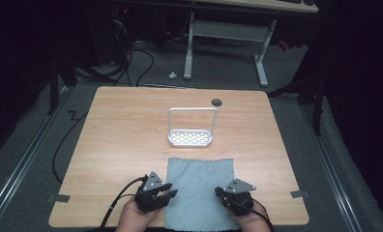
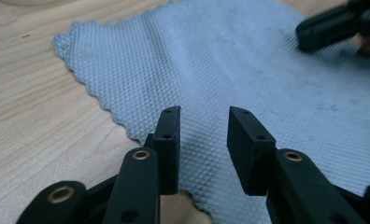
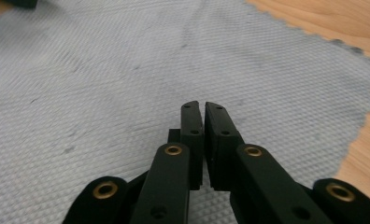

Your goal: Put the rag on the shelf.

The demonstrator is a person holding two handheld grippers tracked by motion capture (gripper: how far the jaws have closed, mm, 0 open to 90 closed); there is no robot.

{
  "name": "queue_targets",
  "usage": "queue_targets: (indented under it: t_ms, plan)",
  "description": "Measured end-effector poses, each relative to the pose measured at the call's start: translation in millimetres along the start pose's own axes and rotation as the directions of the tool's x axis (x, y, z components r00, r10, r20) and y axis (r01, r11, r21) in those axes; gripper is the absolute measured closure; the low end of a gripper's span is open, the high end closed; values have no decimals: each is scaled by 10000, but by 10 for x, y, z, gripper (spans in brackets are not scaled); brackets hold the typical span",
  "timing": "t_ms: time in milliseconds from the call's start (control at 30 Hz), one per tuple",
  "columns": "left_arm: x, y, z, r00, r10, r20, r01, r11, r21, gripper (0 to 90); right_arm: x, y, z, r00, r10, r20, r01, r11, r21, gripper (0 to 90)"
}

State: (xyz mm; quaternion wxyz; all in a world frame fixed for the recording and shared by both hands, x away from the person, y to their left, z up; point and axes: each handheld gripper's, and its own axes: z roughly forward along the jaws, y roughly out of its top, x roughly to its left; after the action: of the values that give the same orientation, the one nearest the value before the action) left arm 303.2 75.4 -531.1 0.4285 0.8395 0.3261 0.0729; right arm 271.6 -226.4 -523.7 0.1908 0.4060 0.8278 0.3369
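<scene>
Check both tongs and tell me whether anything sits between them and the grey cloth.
Nothing visible does. The left tongs stand open just above the near left edge of the grey cloth, bare weave between the jaws. The right tongs are nearly shut over its right part. The white rack stands beyond the cloth, apart from it.

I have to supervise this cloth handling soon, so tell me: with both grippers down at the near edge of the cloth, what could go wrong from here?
1. The left gripper has open jaws over the scalloped edge of the grey cloth; closing there may catch only a thin bit that slips out.
2. The right gripper is almost closed with nothing between its jaws, so it cannot pinch the flat cloth yet.
3. Dragging the cloth forward might knock the white rack beyond it.
</scene>
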Motion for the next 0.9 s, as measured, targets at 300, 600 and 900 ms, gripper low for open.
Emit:
queue_targets:
  t_ms: [300, 600, 900]
  plan:
    - [-4, -10, -9, 9987, 448, -240, -441, 9986, 299, 652, -369, -62, 1, 9893, 989, 1077, -984, 9951, -97, 892]
    - [-51, -159, -220, 9980, 627, -79, -622, 9963, 592, 652, -163, -80, -43, 9989, 272, 369, -274, 9996, 35, 887]
    - [-6, -190, -366, 9970, 173, 752, -266, 9920, 1237, 657, -75, -124, -99, 10000, -23, -86, 24, 10000, 68, 881]
